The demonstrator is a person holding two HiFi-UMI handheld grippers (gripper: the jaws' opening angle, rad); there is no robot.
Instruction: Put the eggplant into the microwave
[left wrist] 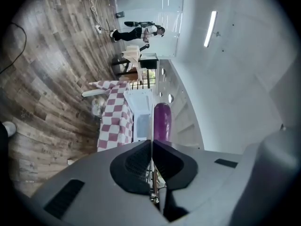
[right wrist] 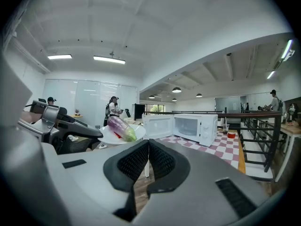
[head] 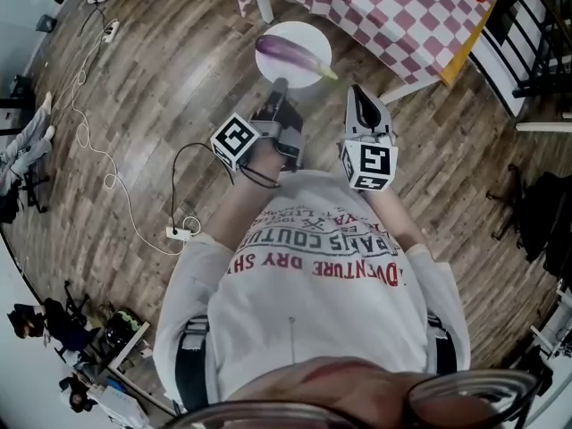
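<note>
Currently the left gripper [head: 281,88] is clamped on the rim of a white plate [head: 304,32] at 12 o'clock, and the eggplant [head: 290,52] lies on it. In the left gripper view the plate shows only edge-on. The right gripper [head: 357,92] has its jaws together, empty, and the interior of the microwave [right wrist: 188,128] is hard to make out.

there's the eggplant [head: 290,52], deep purple with a green tip, the plate [head: 305,32] plain white, the floor [head: 161,79] brown wood grain. red-and-white checks on the tablecloth [head: 384,12], and a white microwave [right wrist: 195,128]. left gripper [head: 279,88] and right gripper [head: 356,92] both grey with black-and-white square markers, shirt [head: 313,311] white with red and dark lettering.
</note>
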